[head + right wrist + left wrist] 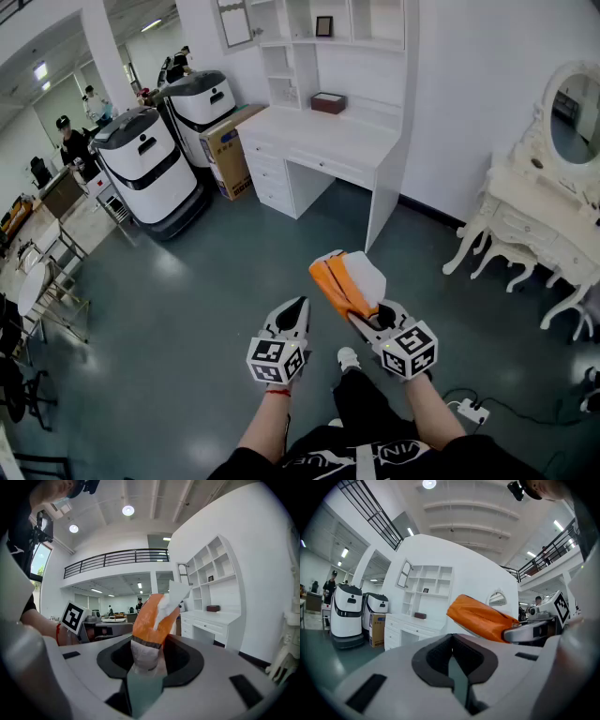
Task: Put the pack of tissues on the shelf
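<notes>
Holding pack of tissues (349, 279), right gripper (364, 315) jaws clamped on it; left gripper (296, 309) jaws together, empty; shelf (375, 42) well apart.

Stock as I count it from the head view:

- Grippers: two, the left gripper (294, 311) and the right gripper (367, 317).
- Marker cubes: two, one per gripper.
- Pack of tissues (345, 278): one, orange and white.
- White bench (323, 141) with drawers: one.
- Shelf unit (281, 66) above the bench's back edge: one.
- Dark brown box (328, 102) near the bench's back edge: one.
- Small framed picture (323, 26) on the shelf unit: one.
- White-and-black wheeled machines: two (150, 173), (199, 103).
- Cardboard box (225, 150): one.
- Dressing table (534, 220): one, with one oval mirror (574, 117).
- Power strip (469, 410) on the floor: one.
- People in the background: three that I can make out (73, 145), (94, 101), (180, 61).
</notes>
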A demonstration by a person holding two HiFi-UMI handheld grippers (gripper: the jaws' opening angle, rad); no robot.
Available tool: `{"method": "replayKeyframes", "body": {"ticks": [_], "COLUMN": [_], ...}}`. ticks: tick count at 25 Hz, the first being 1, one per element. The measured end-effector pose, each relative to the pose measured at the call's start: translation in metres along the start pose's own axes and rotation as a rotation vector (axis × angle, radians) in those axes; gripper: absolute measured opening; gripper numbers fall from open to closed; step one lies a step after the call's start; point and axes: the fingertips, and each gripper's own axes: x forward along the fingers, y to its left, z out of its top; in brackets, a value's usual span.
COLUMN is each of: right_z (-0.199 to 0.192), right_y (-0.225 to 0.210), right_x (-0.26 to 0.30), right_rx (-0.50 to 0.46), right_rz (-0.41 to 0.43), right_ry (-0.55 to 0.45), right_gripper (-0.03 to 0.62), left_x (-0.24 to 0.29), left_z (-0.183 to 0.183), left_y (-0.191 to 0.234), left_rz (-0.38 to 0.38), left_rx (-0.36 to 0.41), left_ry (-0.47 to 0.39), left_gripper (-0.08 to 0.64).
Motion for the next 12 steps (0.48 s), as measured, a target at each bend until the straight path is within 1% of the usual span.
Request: {"method": "replayKeyframes", "body": {"ticks": [4, 8, 12], "right_z": [0.006, 0.008, 0.018], "right_y": [-0.032, -0.056, -0.086], "right_x": [0.030, 0.060, 0.094], "right_rx": [-0.013, 0.014, 0.006], "right_rz": [0.004, 0.014, 0.030], "right_ry": [-0.008, 0.013, 0.016], "right_gripper": [0.152, 0.152, 0.152], "left_x": [0.040, 0.067, 0.103], "left_z": [0.013, 0.015, 0.020], "left_y": [0.015, 0.036, 0.066], "left_rz": [-0.010, 0.000, 0.024], "left_rx": [0.021, 0.007, -0.010], "left_ry": [-0.024, -0.004, -0.005], "left_gripper": [0.006, 0.006, 0.006]}}
